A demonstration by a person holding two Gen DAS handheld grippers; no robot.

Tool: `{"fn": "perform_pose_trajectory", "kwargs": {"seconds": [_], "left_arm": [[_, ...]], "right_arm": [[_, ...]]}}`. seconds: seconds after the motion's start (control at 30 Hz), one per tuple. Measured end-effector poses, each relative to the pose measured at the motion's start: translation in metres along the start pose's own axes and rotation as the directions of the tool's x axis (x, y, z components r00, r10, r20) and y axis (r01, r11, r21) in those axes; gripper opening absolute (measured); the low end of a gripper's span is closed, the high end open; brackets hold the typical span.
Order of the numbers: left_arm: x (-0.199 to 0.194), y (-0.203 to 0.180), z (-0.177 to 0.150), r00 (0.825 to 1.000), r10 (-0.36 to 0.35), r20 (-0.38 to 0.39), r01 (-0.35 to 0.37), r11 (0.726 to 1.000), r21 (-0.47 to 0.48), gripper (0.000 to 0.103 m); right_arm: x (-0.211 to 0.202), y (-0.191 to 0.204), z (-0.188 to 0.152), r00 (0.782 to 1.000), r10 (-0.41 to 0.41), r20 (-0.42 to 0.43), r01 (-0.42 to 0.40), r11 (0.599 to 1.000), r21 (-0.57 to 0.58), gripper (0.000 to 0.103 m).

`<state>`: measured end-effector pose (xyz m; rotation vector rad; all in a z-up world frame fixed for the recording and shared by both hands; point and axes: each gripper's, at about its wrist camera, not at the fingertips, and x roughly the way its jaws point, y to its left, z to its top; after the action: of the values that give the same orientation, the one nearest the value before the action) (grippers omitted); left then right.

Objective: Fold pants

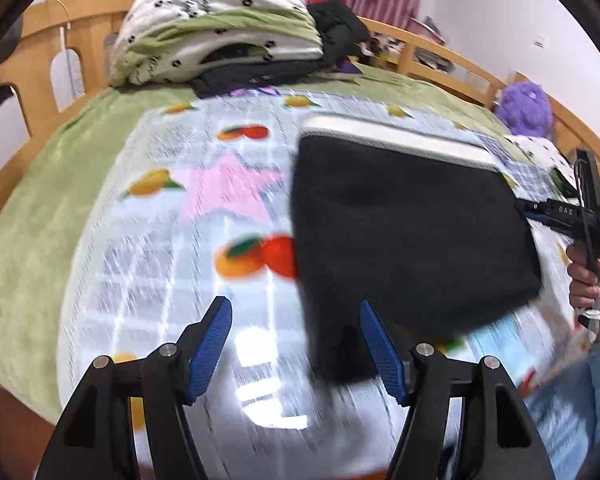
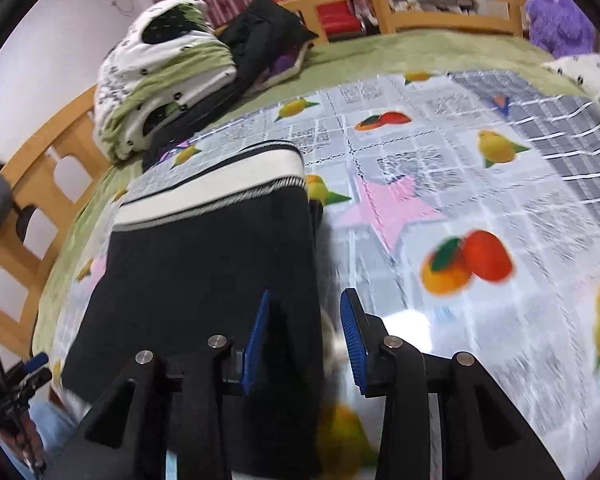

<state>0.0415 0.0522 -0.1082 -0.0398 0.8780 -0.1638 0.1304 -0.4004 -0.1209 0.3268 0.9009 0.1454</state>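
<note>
two pairs of blue pads stand apart, neither one grasping anything. the left gripper (image 1: 296,344) hangs released over the near part of the bed, its right pad beside the near left corner of the pants (image 1: 408,236), its left pad over bare fruit-print sheet (image 1: 148,264). the right gripper (image 2: 305,344) is also released; in its own view the near right edge of the pants (image 2: 204,280) runs up between its pads, though i cannot tell whether cloth actually sits in the gap or only lies below it.

the pants are a dark, already doubled bundle, flat on the sheet, white striped waistband (image 2: 220,188) at the far end. the long axis runs near to far, straight away from both grippers, so the free near edge is what each faces.

judging by position, the right gripper is the nearer one, sitting almost on the edge, while the left gripper comes at the opposite near corner from the side. the next fold would likely lift that near edge toward the waistband, and both pads need cloth between them first.

farther out, a folded quilt (image 1: 216,28) and dark clothes (image 2: 260,36) are piled by the wooden bed rail (image 1: 36,40), with a purple plush toy (image 1: 526,108) at the far right.
</note>
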Motion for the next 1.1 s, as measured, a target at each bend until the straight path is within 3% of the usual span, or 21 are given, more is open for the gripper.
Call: {"fn": "perform_pose_trajectory", "kwargs": {"seconds": [0.07, 0.1, 0.17, 0.23, 0.27, 0.33, 0.4, 0.53, 0.67, 0.77, 0.87, 1.03, 1.1], "left_arm": [[0.013, 0.002, 0.017, 0.999, 0.034, -0.003, -0.034, 0.999, -0.012, 0.065], [0.019, 0.003, 0.024, 0.999, 0.038, -0.007, -0.038, 0.999, -0.021, 0.065], [0.03, 0.006, 0.04, 0.999, 0.033, -0.012, -0.033, 0.999, -0.037, 0.065], [0.035, 0.005, 0.051, 1.0, 0.017, -0.008, -0.018, 0.999, -0.035, 0.065], [0.039, 0.003, 0.057, 1.0, 0.009, -0.002, -0.009, 1.0, -0.029, 0.065], [0.048, -0.005, 0.068, 1.0, 0.01, 0.007, -0.01, 1.0, -0.01, 0.065], [0.059, -0.014, 0.081, 1.0, 0.003, 0.012, -0.003, 1.0, 0.007, 0.065], [0.078, -0.036, 0.106, 0.999, -0.036, 0.032, 0.035, 0.998, 0.052, 0.065], [0.107, -0.055, 0.13, 0.998, -0.053, 0.046, 0.05, 0.995, 0.082, 0.065], [0.146, -0.064, 0.139, 1.0, -0.021, -0.013, 0.022, 0.995, 0.1, 0.065], [0.166, -0.059, 0.141, 0.999, 0.002, -0.038, 0.001, 0.998, 0.065, 0.076], [0.156, -0.036, 0.132, 0.991, -0.103, -0.088, 0.098, 0.993, -0.058, 0.077], [0.145, -0.03, 0.124, 0.988, -0.128, -0.087, 0.121, 0.989, -0.08, 0.077]], "right_arm": [[0.021, 0.001, 0.013, 0.999, 0.041, -0.017, -0.04, 0.999, 0.033, 0.031], [0.029, 0.002, 0.015, 0.998, 0.064, -0.02, -0.063, 0.997, 0.041, 0.011], [0.023, 0.007, 0.016, 0.998, 0.053, 0.034, -0.054, 0.999, 0.003, 0.009], [0.008, -0.006, 0.016, 0.984, 0.124, 0.125, -0.135, 0.987, 0.083, 0.009], [0.009, -0.012, 0.018, 0.987, 0.125, 0.106, -0.137, 0.983, 0.125, 0.009], [0.027, -0.005, 0.018, 0.999, 0.04, 0.02, -0.041, 0.998, 0.052, 0.014], [0.033, 0.006, 0.018, 0.999, -0.034, 0.014, 0.035, 0.999, -0.027, 0.021], [0.005, 0.031, 0.038, 0.984, -0.025, 0.178, 0.045, 0.993, -0.11, 0.027], [0.032, 0.052, 0.058, 0.987, -0.005, 0.16, 0.033, 0.984, -0.174, 0.028], [0.074, 0.052, 0.062, 0.99, -0.106, 0.091, 0.121, 0.975, -0.188, 0.023], [0.087, 0.043, 0.07, 0.994, -0.082, 0.065, 0.092, 0.982, -0.163, 0.023], [0.078, 0.039, 0.066, 0.996, -0.054, 0.066, 0.064, 0.987, -0.15, 0.024], [0.066, 0.04, 0.059, 0.997, -0.045, 0.068, 0.056, 0.984, -0.17, 0.029]]}}
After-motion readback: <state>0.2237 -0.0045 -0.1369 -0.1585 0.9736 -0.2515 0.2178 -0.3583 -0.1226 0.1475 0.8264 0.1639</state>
